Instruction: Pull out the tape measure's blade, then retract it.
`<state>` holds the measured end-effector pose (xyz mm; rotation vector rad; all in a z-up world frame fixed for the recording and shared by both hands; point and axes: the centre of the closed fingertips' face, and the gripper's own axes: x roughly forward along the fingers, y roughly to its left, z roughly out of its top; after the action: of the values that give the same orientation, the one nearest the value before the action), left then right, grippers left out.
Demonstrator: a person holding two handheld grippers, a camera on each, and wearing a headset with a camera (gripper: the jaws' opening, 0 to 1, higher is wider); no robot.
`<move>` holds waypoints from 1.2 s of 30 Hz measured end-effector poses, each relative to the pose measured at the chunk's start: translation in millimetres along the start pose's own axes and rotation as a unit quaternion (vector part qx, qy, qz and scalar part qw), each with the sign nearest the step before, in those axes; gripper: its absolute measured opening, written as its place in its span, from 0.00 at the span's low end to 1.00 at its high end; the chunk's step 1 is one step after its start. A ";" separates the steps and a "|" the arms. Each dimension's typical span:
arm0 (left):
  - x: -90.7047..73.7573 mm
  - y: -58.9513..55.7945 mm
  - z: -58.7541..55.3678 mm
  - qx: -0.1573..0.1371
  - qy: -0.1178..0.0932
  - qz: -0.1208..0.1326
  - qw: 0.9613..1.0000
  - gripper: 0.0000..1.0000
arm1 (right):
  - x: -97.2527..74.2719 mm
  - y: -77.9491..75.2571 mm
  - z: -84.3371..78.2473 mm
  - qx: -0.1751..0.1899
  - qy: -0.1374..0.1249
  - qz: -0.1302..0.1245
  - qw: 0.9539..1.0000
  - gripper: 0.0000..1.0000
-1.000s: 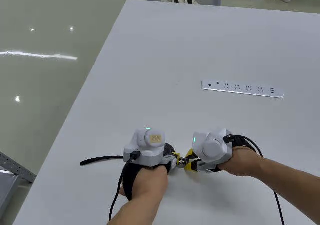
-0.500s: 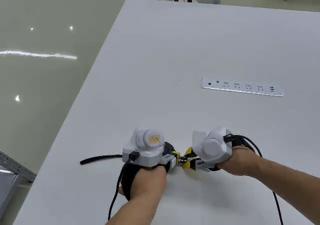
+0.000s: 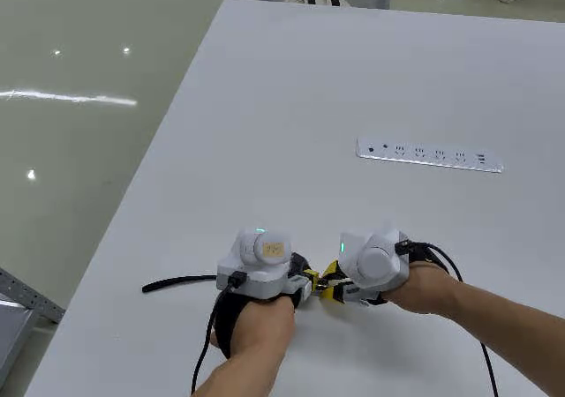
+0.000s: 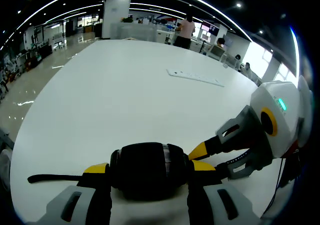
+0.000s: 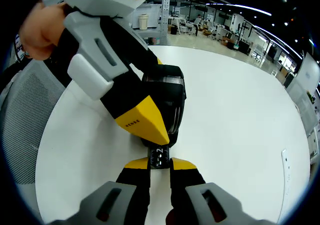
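Your left claw [image 4: 150, 171] is clamped across the black case of the tape measure [image 4: 149, 157], with one yellow-tipped jaw on each side. The case sits low over the white surface [image 3: 353, 79], toward your side of it and between your two hands. Your right claw [image 5: 160, 164] is closed narrow on the blade [image 5: 159, 156], gripping it just outside the case mouth. Only a short stub of blade is out, so judge the pull to be at its start.

Key relation: in the right gripper view, the case lies directly ahead of the right claw and just beside its jaw tips. The blade's long axis runs straight along that claw's own line of sight. In the head view, the same axis runs left to right between the two claws. To extend the blade, draw the right claw back along this axis, away from the left claw, and hold the left claw fixed. A sideways pull is likely to kink the blade or twist the case in the jaws.

Readable markings: the numeral "2" is on the blade between the right jaws. Small lettering on the left claw's yellow jaw tip is too fine to read with certainty.

A white power strip [image 3: 430, 155] lies well apart, farther across the surface
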<state>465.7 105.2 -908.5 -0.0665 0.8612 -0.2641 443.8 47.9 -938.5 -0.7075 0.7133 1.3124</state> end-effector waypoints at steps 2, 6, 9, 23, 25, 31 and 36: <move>0.1 0.0 0.0 0.001 0.000 0.000 1.000 0.58 | 0.8 0.1 0.6 0.000 -0.001 -0.001 1.000 0.14; 0.0 0.2 0.0 0.001 0.000 0.000 1.000 0.58 | 1.4 0.4 2.3 -0.005 -0.002 0.000 1.000 0.14; 0.2 0.2 0.2 0.000 0.000 0.000 1.000 0.58 | 2.1 0.2 3.0 -0.005 -0.002 0.001 1.000 0.14; 0.7 0.1 0.4 -0.002 0.000 0.000 1.000 0.58 | 4.8 -0.3 5.7 -0.009 -0.002 0.005 1.000 0.14; 0.8 0.3 0.5 -0.002 0.001 0.000 1.000 0.58 | 4.8 -0.2 6.1 -0.010 -0.001 0.004 1.000 0.14; 0.4 0.1 0.3 -0.001 0.001 -0.001 1.000 0.57 | 5.8 -0.3 6.3 -0.010 0.000 0.007 1.000 0.14; 0.3 0.2 0.3 -0.002 0.001 -0.001 1.000 0.57 | 5.6 0.0 6.7 -0.011 0.001 0.009 1.000 0.14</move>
<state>466.2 105.3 -908.6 -0.0696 0.8642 -0.2642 444.8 56.6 -938.9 -0.7204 0.7087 1.3372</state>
